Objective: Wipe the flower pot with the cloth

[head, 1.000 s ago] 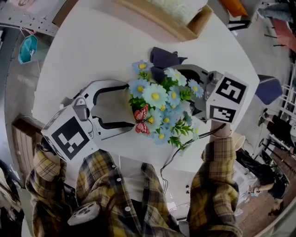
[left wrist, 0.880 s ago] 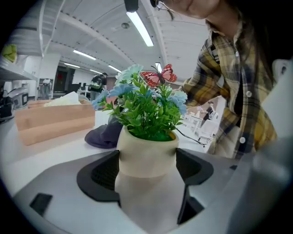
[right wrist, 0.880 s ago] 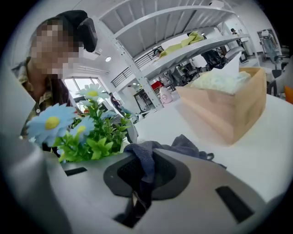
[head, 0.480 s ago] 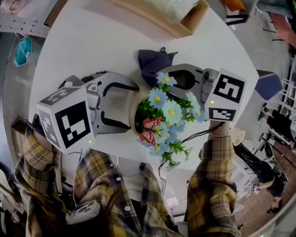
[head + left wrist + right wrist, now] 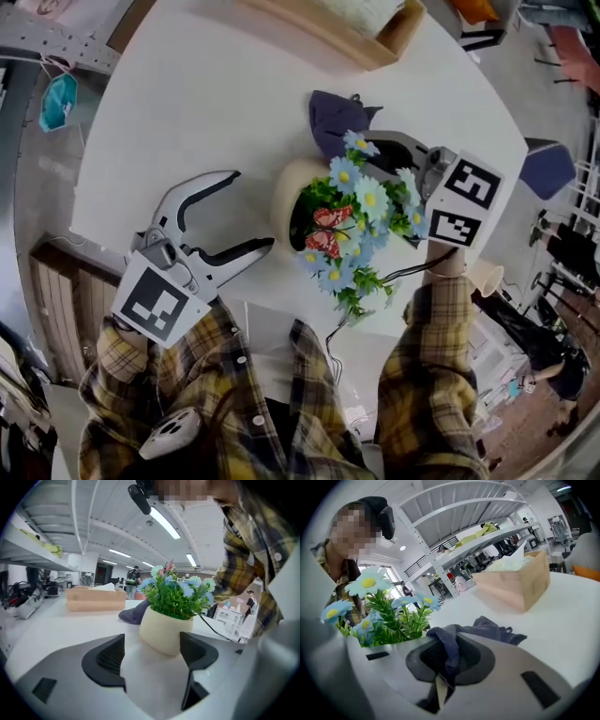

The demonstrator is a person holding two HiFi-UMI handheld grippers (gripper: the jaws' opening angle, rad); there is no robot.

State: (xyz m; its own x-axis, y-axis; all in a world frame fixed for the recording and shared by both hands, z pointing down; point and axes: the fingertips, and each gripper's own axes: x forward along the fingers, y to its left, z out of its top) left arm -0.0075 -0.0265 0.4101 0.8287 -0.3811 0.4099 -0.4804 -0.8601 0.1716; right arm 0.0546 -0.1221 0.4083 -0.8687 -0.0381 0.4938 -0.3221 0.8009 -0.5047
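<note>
flower pot point(image 5: 286, 192) — ahead of left gripper point(image 5: 253, 208), jaws apart; right gripper point(image 5: 449, 658) clamps cloth point(image 5: 333, 114)

In head view, blue artificial flowers point(image 5: 361, 220) hid most of the right gripper point(image 5: 370, 150) fingers point(image 5: 401, 148) and part of the dark purple cloth point(image 5: 333, 114). The light wooden box point(image 5: 375, 42) was cut off at the top edge.

Open lab workshop, metal racking point(image 5: 487, 536), ceiling strip lights point(image 5: 164, 522), cluttered benches point(image 5: 23, 603)

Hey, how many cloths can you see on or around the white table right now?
1. The dark blue-grey cloth is pinched in the right gripper, trailing onto the table just beyond the cream flower pot. Another could be hidden behind the flowers.
</note>
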